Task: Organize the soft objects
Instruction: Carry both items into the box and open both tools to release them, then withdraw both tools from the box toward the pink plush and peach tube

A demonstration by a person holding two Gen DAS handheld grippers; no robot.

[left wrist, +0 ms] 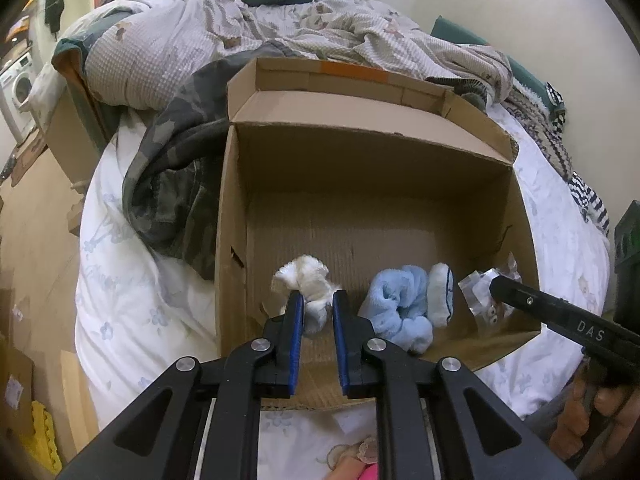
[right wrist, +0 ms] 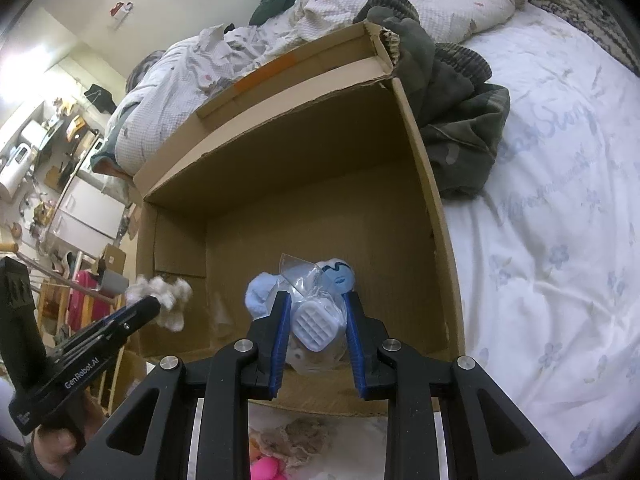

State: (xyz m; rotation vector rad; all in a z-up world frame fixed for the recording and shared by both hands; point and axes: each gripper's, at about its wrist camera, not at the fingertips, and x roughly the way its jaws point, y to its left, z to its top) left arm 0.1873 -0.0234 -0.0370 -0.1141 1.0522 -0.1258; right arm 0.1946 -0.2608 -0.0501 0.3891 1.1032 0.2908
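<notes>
We clamp the fluffy white sock bundle in our left hand-held gripper over the brown cardboard box; our right hand-held gripper pinches a crinkly clear-bagged soft toy. Both look light and squashy, so mid-body grips suit.

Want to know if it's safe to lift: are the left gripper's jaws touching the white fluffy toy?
Touching. In the left wrist view the left gripper has both jaws pressed against the white fluffy toy, with no gap visible on either side.
</notes>
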